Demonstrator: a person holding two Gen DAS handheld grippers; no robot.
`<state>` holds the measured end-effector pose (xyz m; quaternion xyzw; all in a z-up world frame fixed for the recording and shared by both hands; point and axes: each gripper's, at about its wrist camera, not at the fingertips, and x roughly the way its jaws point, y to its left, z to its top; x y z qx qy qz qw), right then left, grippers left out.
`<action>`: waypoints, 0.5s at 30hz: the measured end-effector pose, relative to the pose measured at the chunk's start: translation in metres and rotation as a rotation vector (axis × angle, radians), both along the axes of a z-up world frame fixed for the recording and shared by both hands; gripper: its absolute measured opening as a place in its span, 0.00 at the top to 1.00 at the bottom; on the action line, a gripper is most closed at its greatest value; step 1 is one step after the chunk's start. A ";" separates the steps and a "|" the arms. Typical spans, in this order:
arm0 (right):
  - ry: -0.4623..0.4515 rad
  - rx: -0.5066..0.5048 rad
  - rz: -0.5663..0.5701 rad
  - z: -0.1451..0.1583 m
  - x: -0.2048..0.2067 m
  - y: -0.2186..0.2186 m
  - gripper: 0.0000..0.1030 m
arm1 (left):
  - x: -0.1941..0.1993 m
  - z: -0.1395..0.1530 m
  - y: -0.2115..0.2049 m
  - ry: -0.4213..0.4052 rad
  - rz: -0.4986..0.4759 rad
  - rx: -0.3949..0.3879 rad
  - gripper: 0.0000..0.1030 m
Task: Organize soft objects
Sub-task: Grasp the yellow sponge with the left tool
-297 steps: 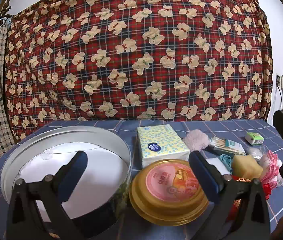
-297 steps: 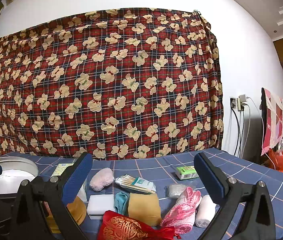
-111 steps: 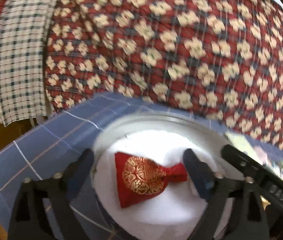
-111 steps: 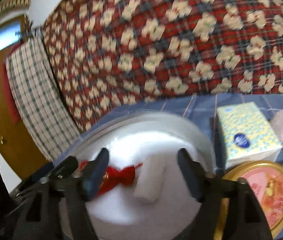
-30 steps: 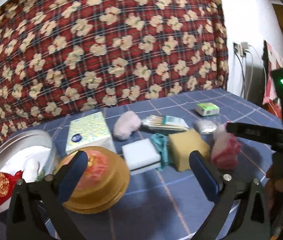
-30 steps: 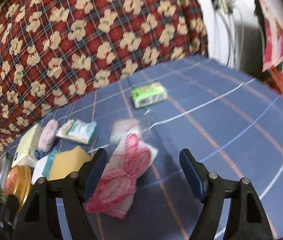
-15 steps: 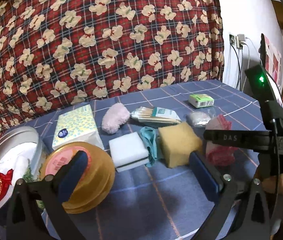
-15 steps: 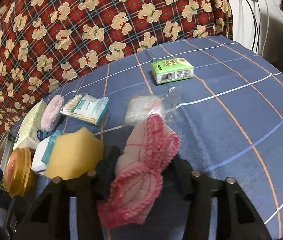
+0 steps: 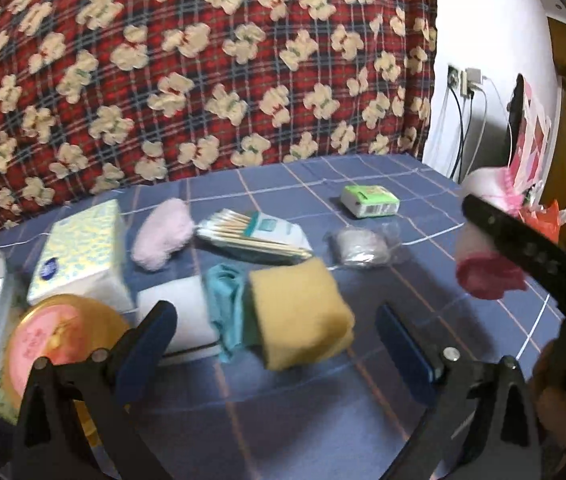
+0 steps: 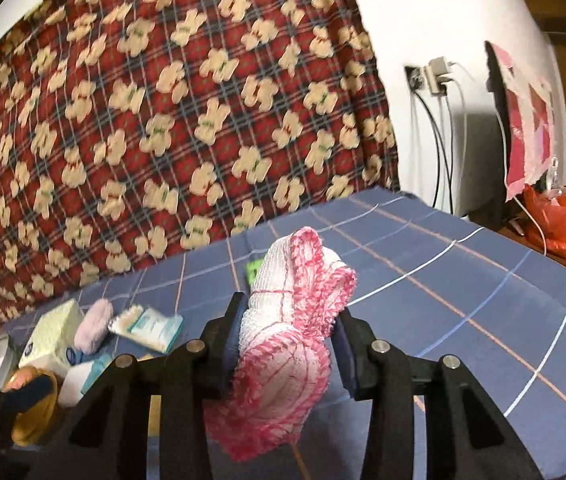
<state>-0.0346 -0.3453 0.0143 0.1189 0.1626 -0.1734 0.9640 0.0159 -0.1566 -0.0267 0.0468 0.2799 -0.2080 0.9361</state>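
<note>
Between right tongs [image 10: 289, 344], pink cloth [image 10: 291, 344] lengthwise upright.

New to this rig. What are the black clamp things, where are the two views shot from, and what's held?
No robot: a person carries a two-finger gripper in each hand, with a fisheye camera on each looking along its fingers.

Left wrist view: the left gripper is open, holding nothing, above a yellow sponge, white sponge, teal cloth, tissue pack, cotton swabs and a gold tin lid on the blue checked tablecloth.

Right wrist view: the right gripper is shut on a pink-and-white knitted cloth, lifted off the table.
</note>
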 end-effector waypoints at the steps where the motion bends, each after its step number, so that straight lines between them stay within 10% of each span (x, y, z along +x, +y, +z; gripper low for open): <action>1: -0.002 -0.002 0.004 0.001 0.000 0.000 0.58 | 0.003 -0.001 -0.004 0.010 -0.005 0.005 0.06; 6: -0.011 -0.006 0.024 0.002 0.001 0.003 0.58 | 0.024 -0.008 -0.027 0.103 -0.042 0.002 0.26; 15: -0.002 -0.016 0.037 0.002 0.002 0.005 0.57 | 0.056 -0.029 -0.043 0.309 -0.028 -0.015 0.26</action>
